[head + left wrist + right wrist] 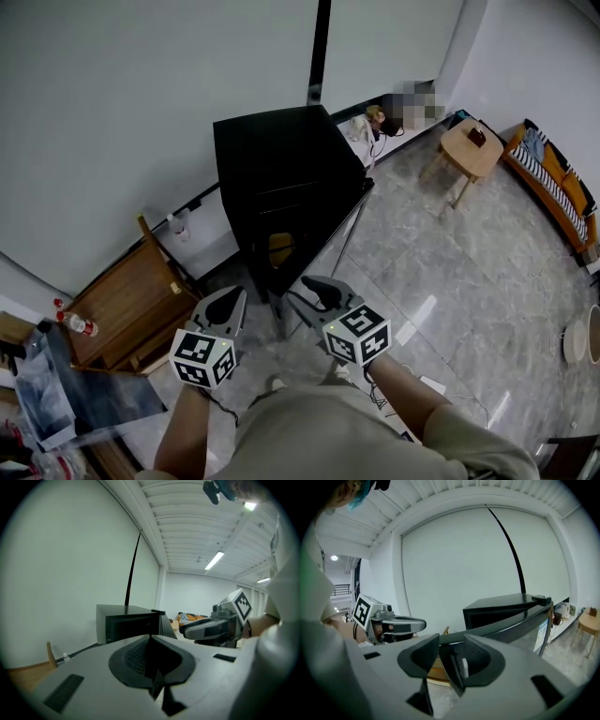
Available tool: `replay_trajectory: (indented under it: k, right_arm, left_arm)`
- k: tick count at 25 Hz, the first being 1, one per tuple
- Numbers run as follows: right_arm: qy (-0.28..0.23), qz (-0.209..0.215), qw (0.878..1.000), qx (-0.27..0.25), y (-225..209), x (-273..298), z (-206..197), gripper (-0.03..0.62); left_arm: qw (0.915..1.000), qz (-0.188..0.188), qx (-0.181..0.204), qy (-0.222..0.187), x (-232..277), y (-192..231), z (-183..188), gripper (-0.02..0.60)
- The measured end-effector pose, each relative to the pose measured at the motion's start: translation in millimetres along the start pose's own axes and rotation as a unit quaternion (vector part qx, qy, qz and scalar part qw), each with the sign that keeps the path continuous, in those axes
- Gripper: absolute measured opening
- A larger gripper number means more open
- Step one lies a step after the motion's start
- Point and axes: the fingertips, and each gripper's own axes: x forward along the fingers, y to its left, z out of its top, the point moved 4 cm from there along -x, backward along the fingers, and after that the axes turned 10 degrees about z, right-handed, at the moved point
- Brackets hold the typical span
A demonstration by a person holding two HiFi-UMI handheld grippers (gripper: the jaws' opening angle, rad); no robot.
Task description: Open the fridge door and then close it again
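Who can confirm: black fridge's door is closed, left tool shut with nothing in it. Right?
No. The fridge door stands open, swung out from the black fridge; the right gripper view shows it. The rest holds: the left tool is shut with nothing in it.

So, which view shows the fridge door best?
The right gripper view: the fridge door stretches across it, close and large. The head view shows it small from above; the left gripper view, only a thin edge.

Small wooden table [472,148], striped sofa [555,187]
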Motion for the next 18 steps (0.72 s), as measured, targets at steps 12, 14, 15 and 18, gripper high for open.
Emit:
replay_trajectory:
  k: [12, 14, 15, 18]
  right_arm:
    - [0.022, -0.007, 0.998, -0.058, -18, 63, 23, 0.149]
    - [0.023, -0.008, 0.998, -0.064, -20, 69, 25, 0.149]
    - [0.024, -0.009, 0.998, -0.065, -20, 72, 25, 0.149]
    - [0.024, -0.011, 0.997, -0.067, -24, 80, 28, 0.146]
  left_arm:
    - [0.9999, 0.015, -0.006, 0.003, 7, 25, 1, 0.009]
    - [0.9998, 0.019, -0.008, 0.004, 8, 30, 1, 0.009]
    - [0.9997, 0.020, -0.009, 0.004, 8, 33, 1, 0.009]
    - [0.9996, 0.026, -0.012, 0.006, 10, 41, 0, 0.009]
